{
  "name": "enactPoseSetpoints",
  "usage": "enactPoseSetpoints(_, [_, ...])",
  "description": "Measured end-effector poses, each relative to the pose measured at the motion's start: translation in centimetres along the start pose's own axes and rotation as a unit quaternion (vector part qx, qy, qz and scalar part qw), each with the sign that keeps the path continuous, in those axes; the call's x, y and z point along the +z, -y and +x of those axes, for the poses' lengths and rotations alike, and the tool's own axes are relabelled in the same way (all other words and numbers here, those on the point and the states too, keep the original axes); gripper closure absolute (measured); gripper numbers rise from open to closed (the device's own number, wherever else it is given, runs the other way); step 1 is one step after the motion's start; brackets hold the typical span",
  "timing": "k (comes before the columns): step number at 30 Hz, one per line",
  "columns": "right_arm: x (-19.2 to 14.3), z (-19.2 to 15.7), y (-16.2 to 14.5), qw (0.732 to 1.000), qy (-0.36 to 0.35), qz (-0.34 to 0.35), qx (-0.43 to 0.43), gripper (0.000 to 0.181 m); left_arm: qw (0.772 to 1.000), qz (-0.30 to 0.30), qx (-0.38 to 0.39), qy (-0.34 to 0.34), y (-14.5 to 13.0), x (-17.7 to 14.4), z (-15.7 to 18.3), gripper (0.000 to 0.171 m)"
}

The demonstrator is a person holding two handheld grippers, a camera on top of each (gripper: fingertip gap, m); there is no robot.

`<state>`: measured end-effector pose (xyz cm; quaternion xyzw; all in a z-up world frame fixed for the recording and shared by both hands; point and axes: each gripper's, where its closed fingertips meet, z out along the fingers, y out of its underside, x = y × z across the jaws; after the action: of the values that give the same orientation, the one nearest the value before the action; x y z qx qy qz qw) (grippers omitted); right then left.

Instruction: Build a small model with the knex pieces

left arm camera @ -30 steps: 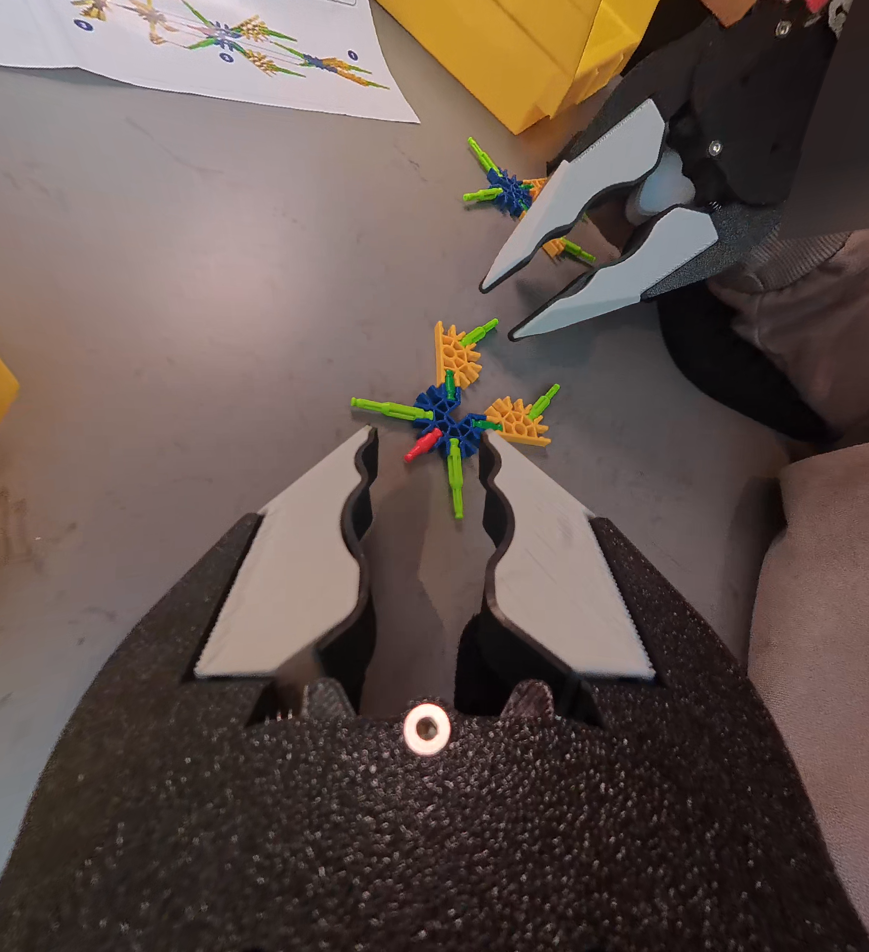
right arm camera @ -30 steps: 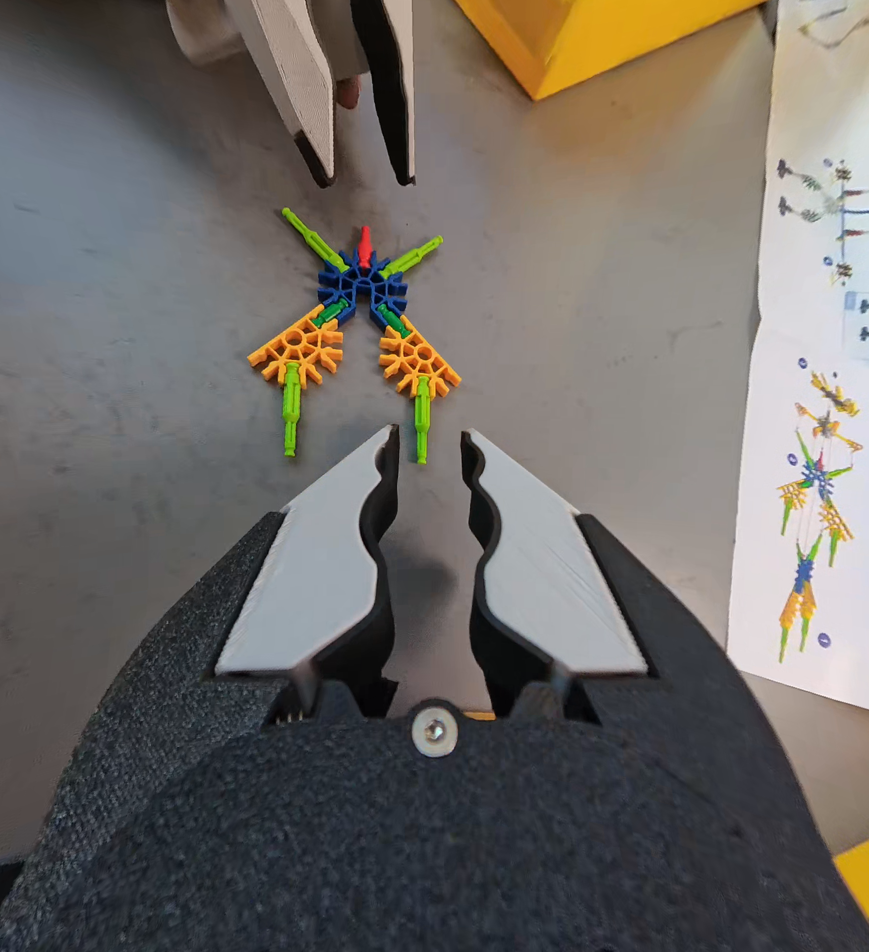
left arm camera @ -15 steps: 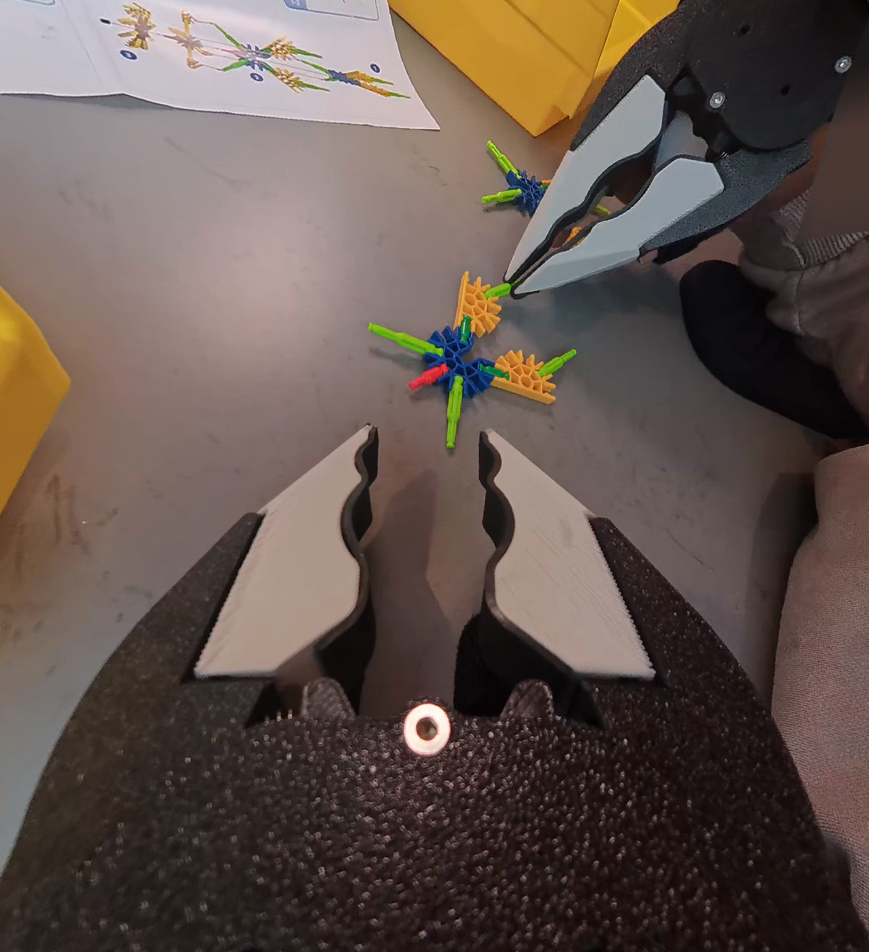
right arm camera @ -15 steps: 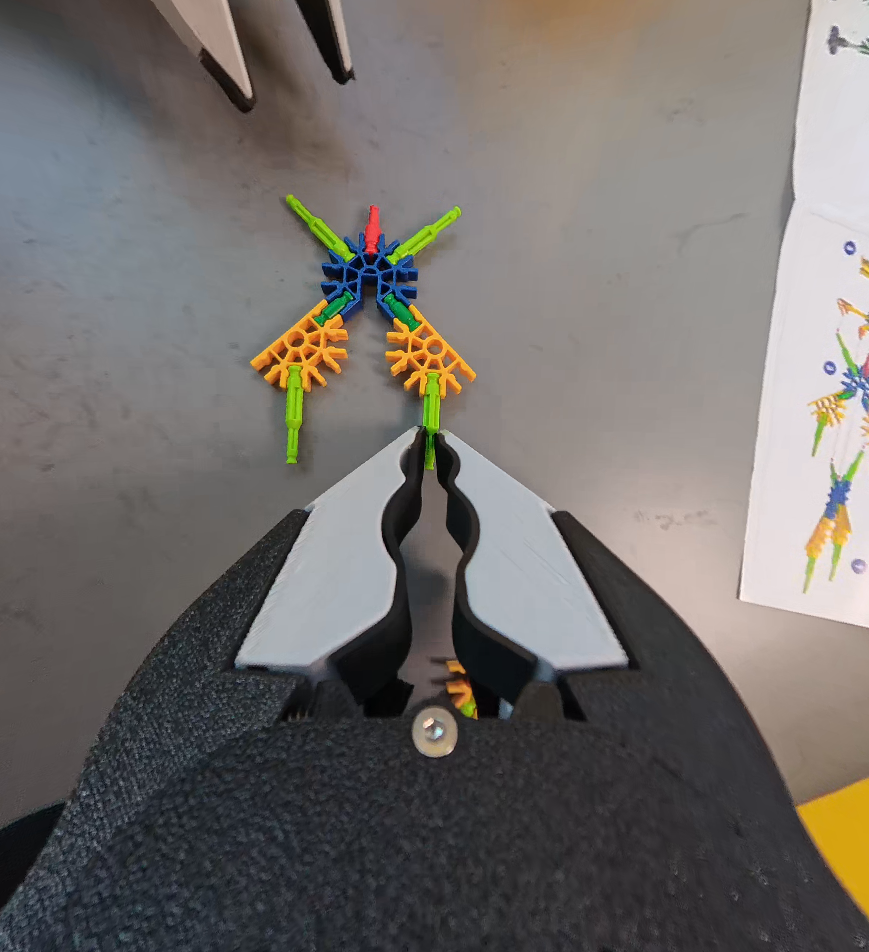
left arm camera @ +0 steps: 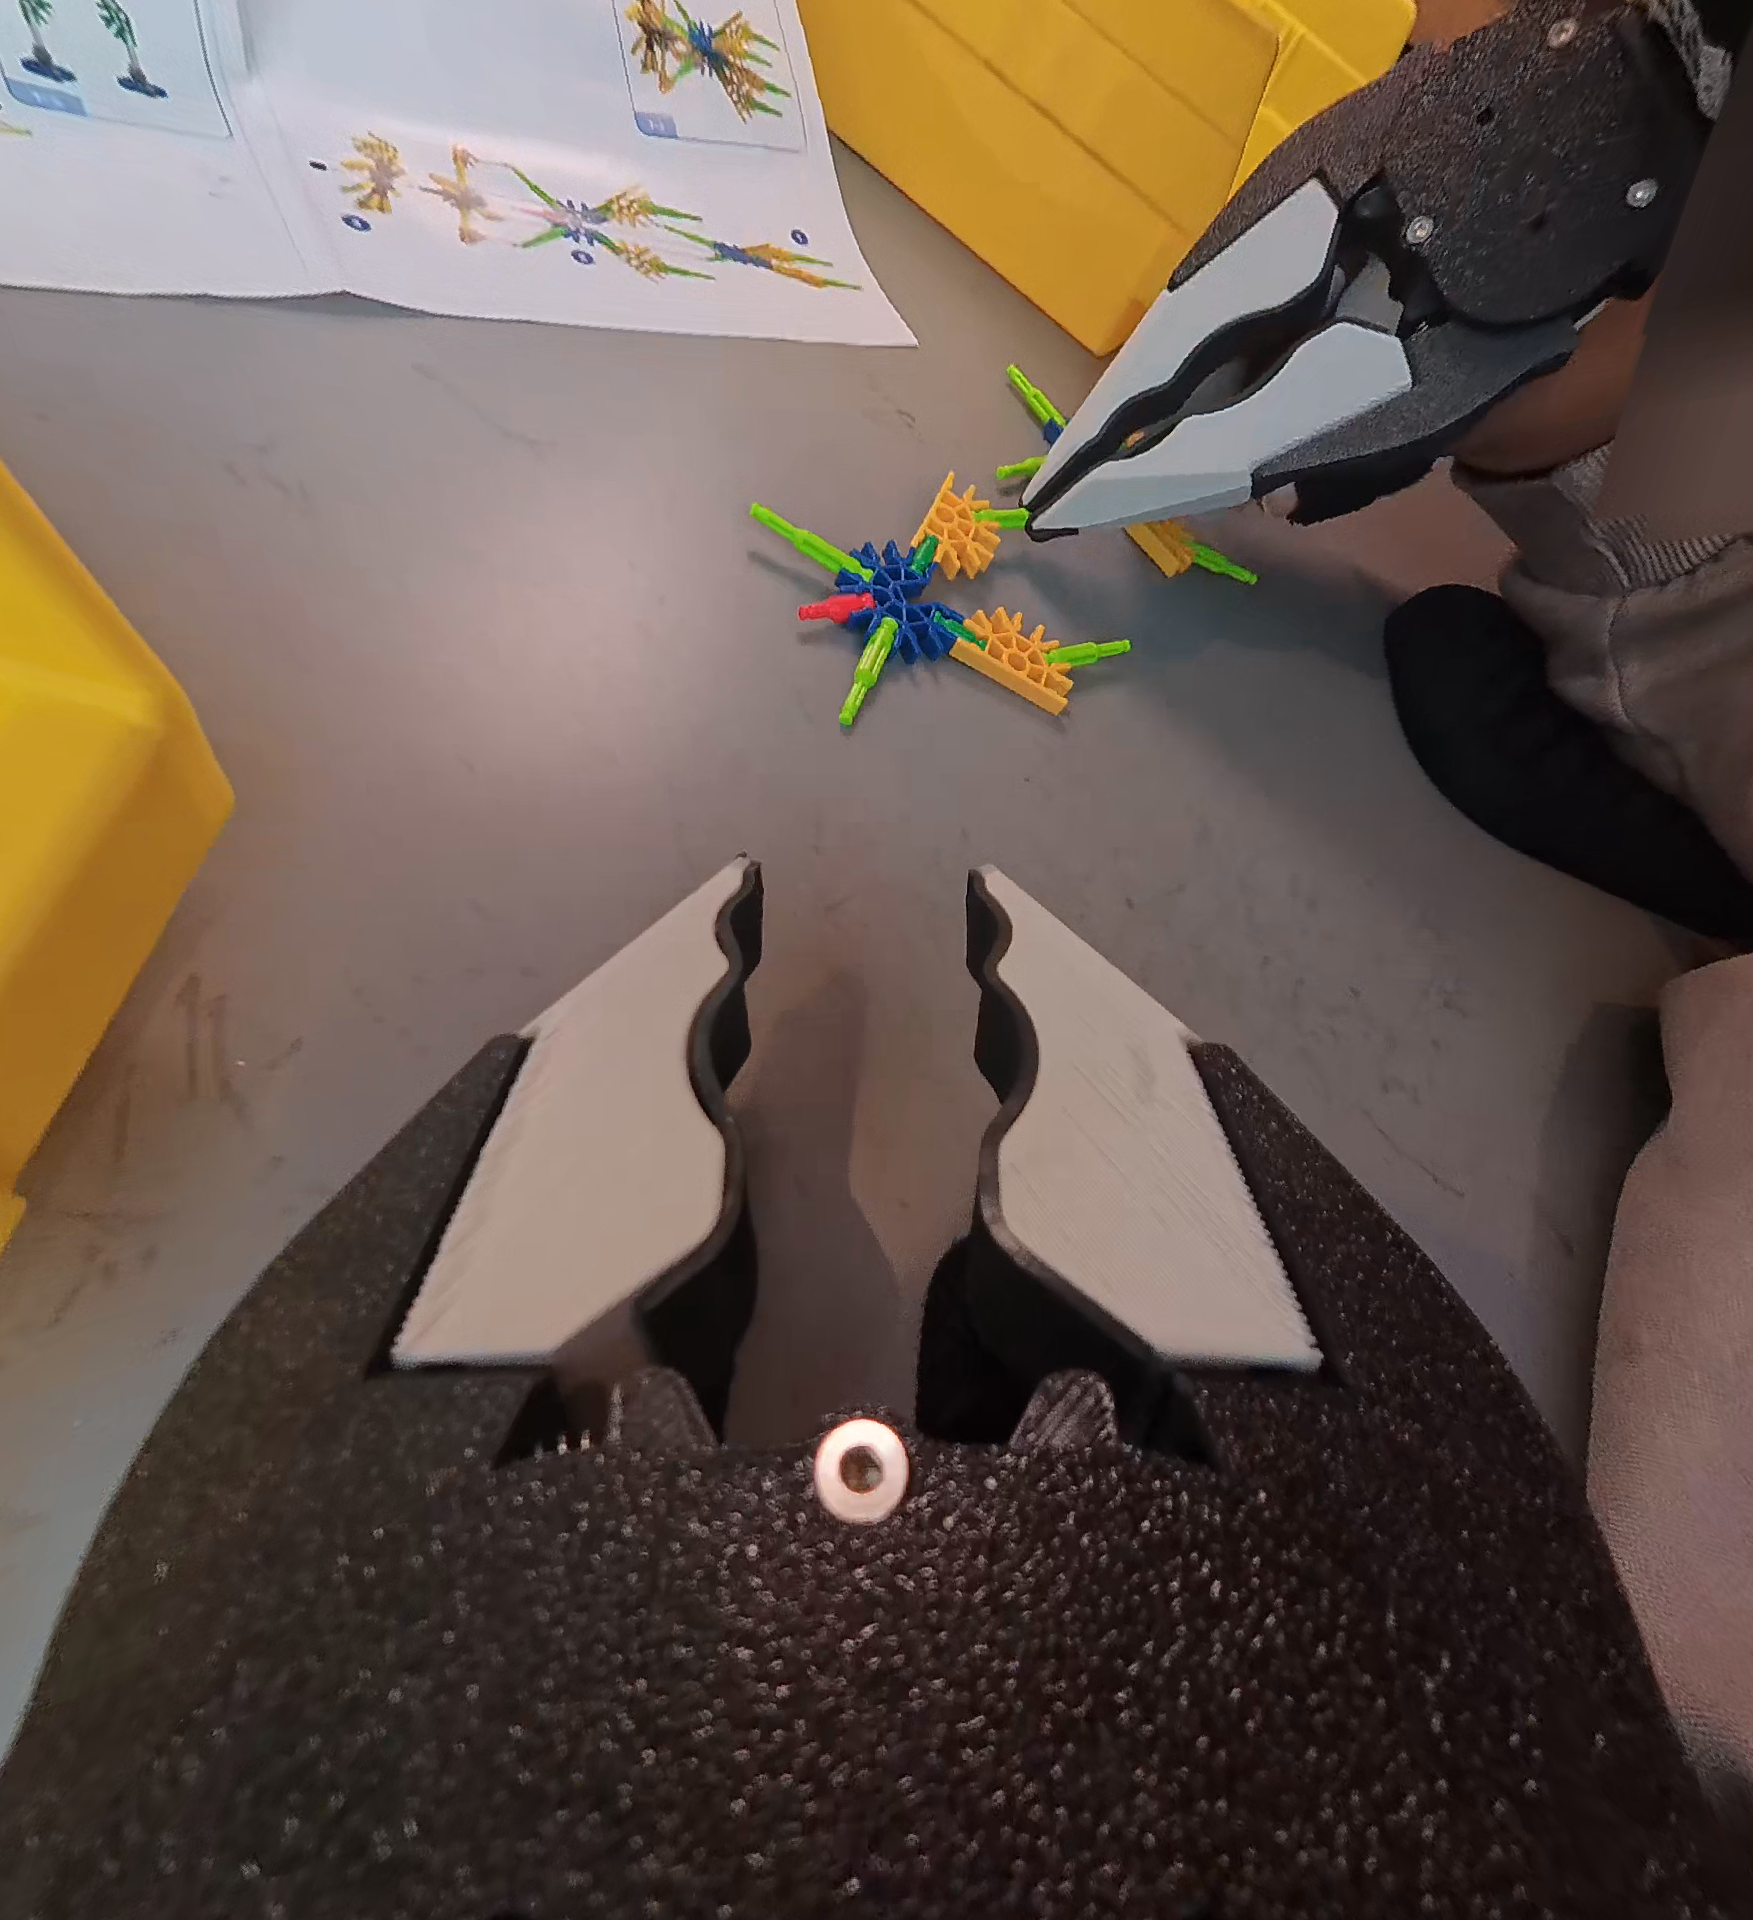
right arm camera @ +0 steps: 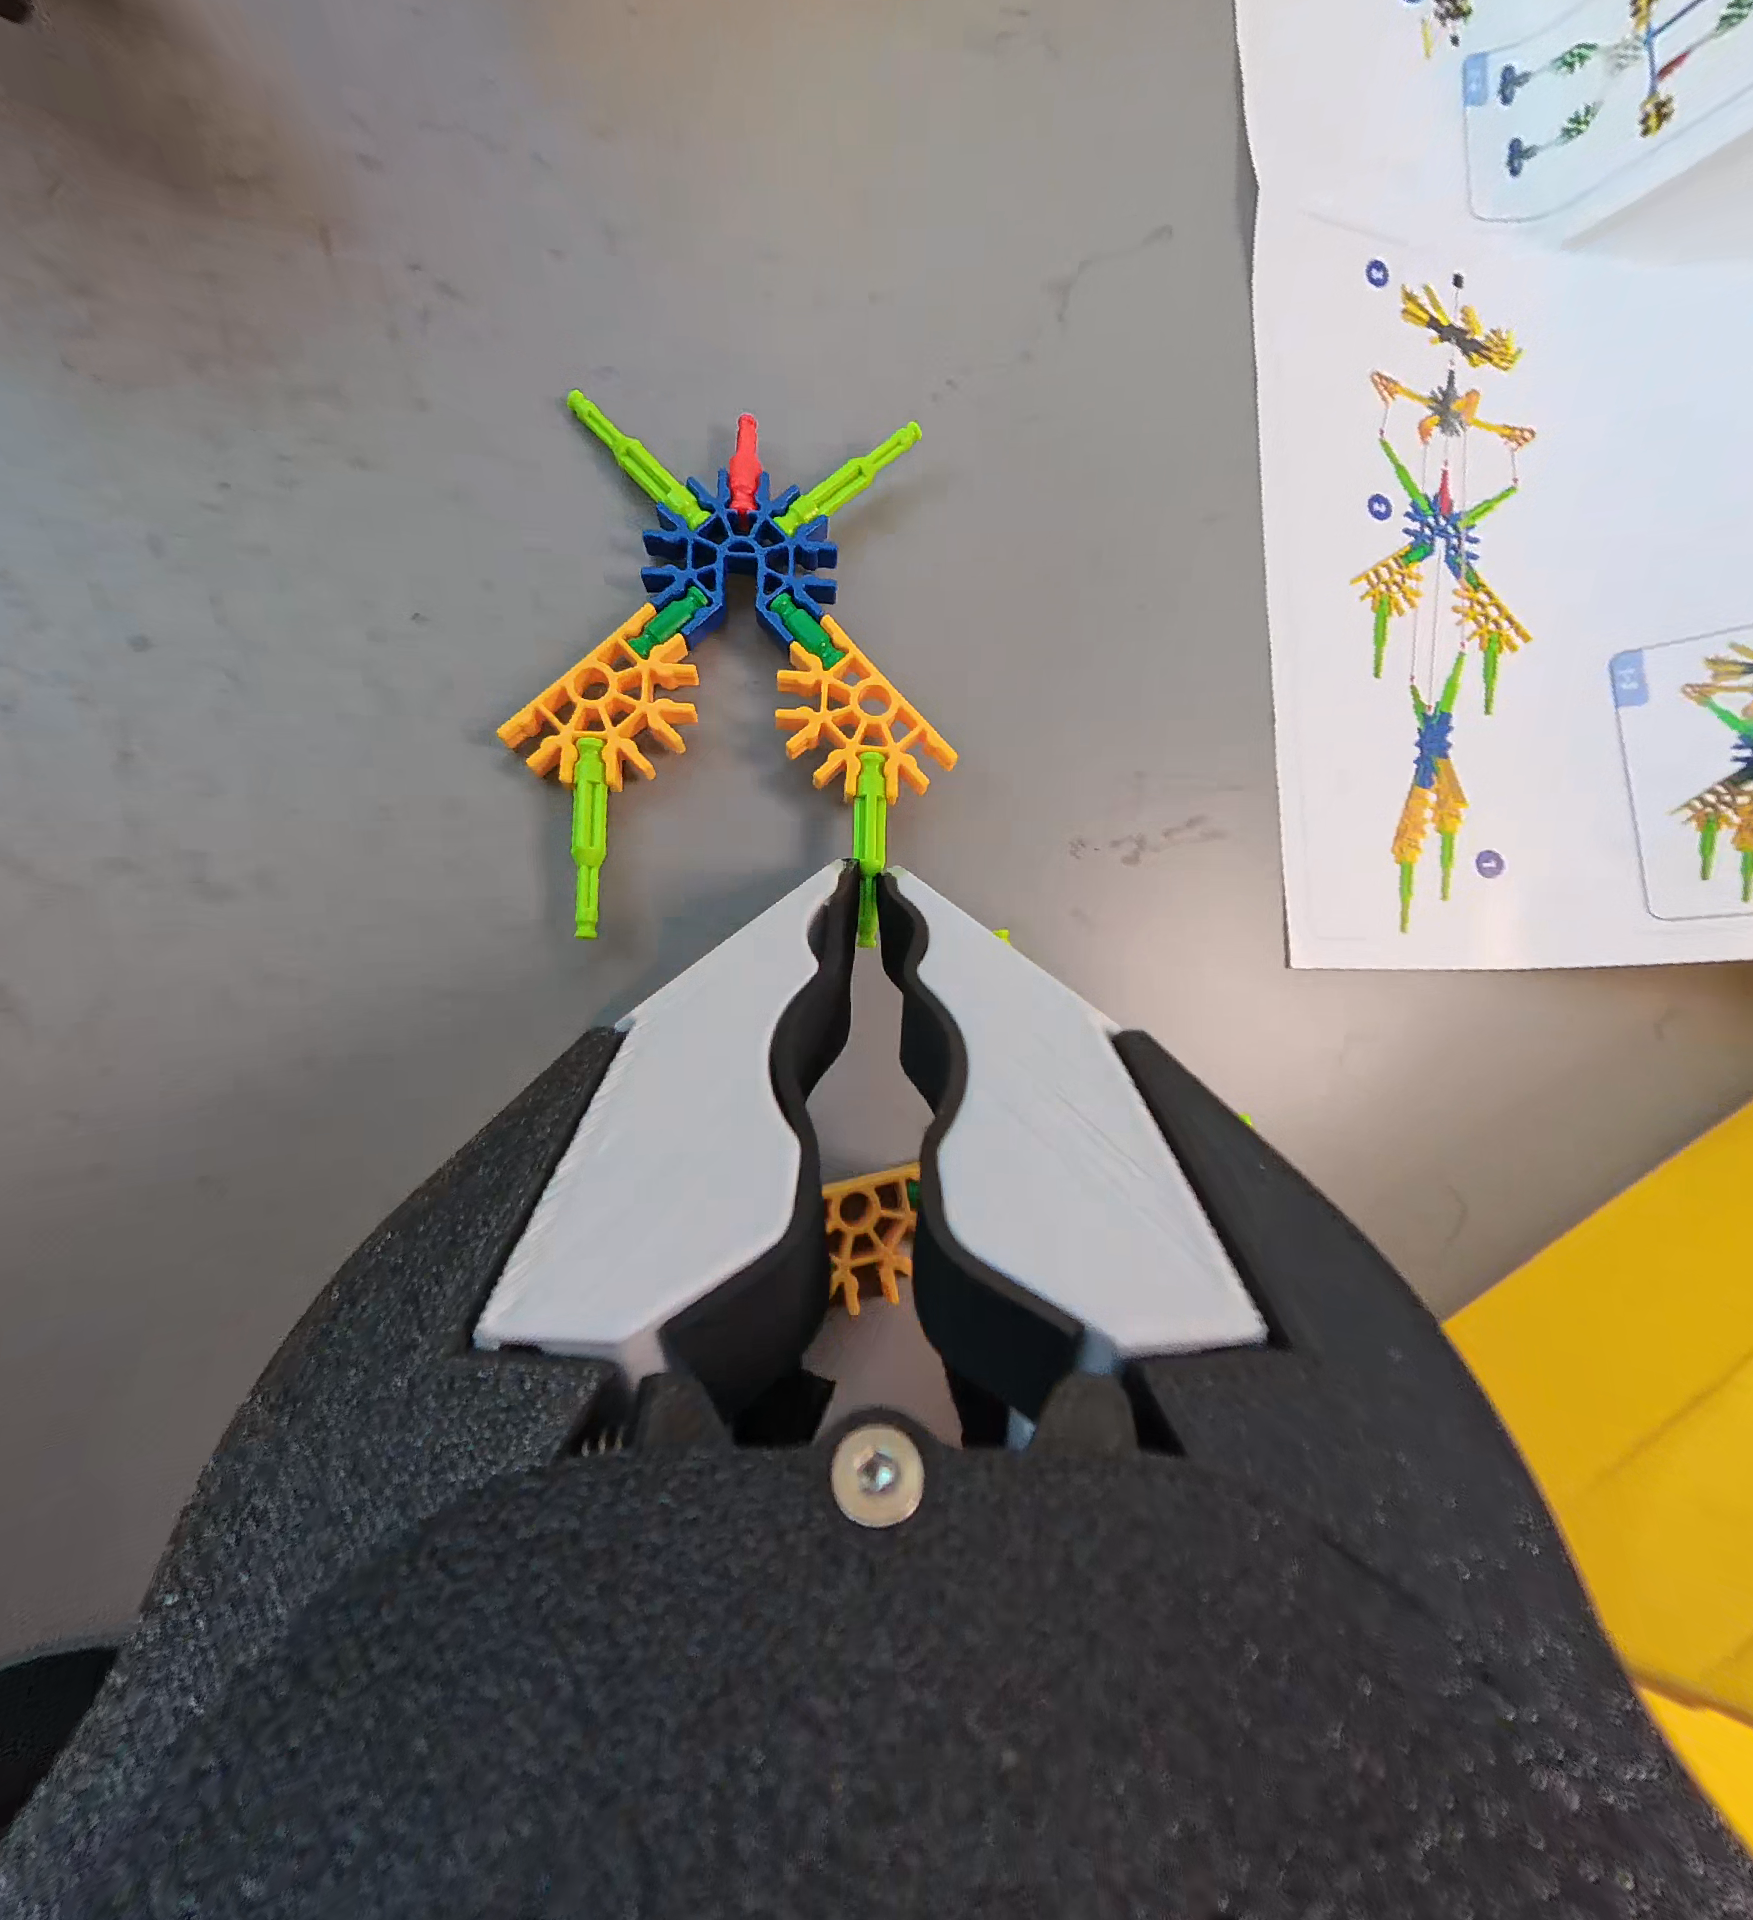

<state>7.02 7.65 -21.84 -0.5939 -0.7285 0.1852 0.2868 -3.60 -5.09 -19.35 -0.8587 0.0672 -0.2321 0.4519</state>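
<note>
**Right gripper pinching rod tip of toy assembly; left gripper spread, standing off**

Grey tabletop point(left arm camera: 456, 644) fills both views. Yellow bins: one at left edge of the left wrist view point(left arm camera: 30, 831), another at top centre-right point(left arm camera: 1038, 156). White instruction sheet point(left arm camera: 415, 177) across upper left there; same sheet at right edge of the right wrist view point(right arm camera: 1578, 582).

Left gripper point(left arm camera: 861, 883): jaws spread wide, nothing between them, lower centre of frame. Well apart from the assembly, which lies above and slightly right of its tips.

Right gripper point(right arm camera: 864, 883): jaws pressed together on the end of a light green rod point(right arm camera: 870, 810). Seen entering from upper right in the left wrist view point(left arm camera: 1033, 520).

Rod-and-connector assembly point(right arm camera: 747, 644): blue hub, two orange fan connectors, green rods, one red rod. Flat on the table, centre of the right wrist view, directly ahead of the right tips. Pinched rod's long axis runs in line with the gripper's fingers, up-frame. Right gripper is in contact; left is the farther one.

A second orange connector piece point(right arm camera: 867, 1236) shows under the right jaws, mostly hidden.
</note>
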Motion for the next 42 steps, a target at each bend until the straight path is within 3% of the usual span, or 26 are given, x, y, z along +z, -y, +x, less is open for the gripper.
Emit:
enactPoseSetpoints(7, [0.2, 1.0, -0.5, 0.999, -0.021, -0.009, 0.04, 0.179, 0.991, 0.111, 0.028, 0.072, 3.7, -2.6, -1.9, 0.124])
enactPoseSetpoints(11, [-1.2, 2.3, 2.2, 0.994, -0.036, 0.07, 0.072, 0.157, 0.983, 0.149, 0.03, 0.099, 4.8, -3.9, -2.8, 0.123])
enactPoseSetpoints(16, [-2.6, 6.1, 7.2, 0.973, -0.072, 0.179, 0.125, 0.157, 0.98, 0.158, 0.039, 0.116, 5.1, -4.4, -3.1, 0.123])
enactPoseSetpoints(21, [-0.4, 10.2, 10.3, 0.974, -0.105, 0.166, 0.116, 0.159, 0.977, 0.153, 0.07, 0.133, 5.1, -4.4, -2.9, 0.123])
enactPoseSetpoints(26, [1.8, 14.7, 12.3, 0.971, -0.138, 0.169, 0.1, 0.174, 0.975, 0.147, 0.088, 0.143, 4.8, -4.1, -2.9, 0.123])
enactPoseSetpoints(29, [3.1, 15.8, 11.2, 0.974, -0.136, 0.145, 0.112, 0.174, 0.974, 0.146, 0.088, 0.151, 4.7, -4.1, -3.2, 0.123])
enactPoseSetpoints(35, [5.2, 14.7, 7.0, 0.983, -0.076, 0.06, 0.158, 0.172, 0.971, 0.145, 0.082, 0.173, 4.7, -4.6, -4.2, 0.123])
enactPoseSetpoints(42, [6.9, 14.4, 6.1, 0.986, -0.057, 0.034, 0.154, 0.173, 0.969, 0.136, 0.089, 0.183, 4.3, -4.4, -4.9, 0.124])
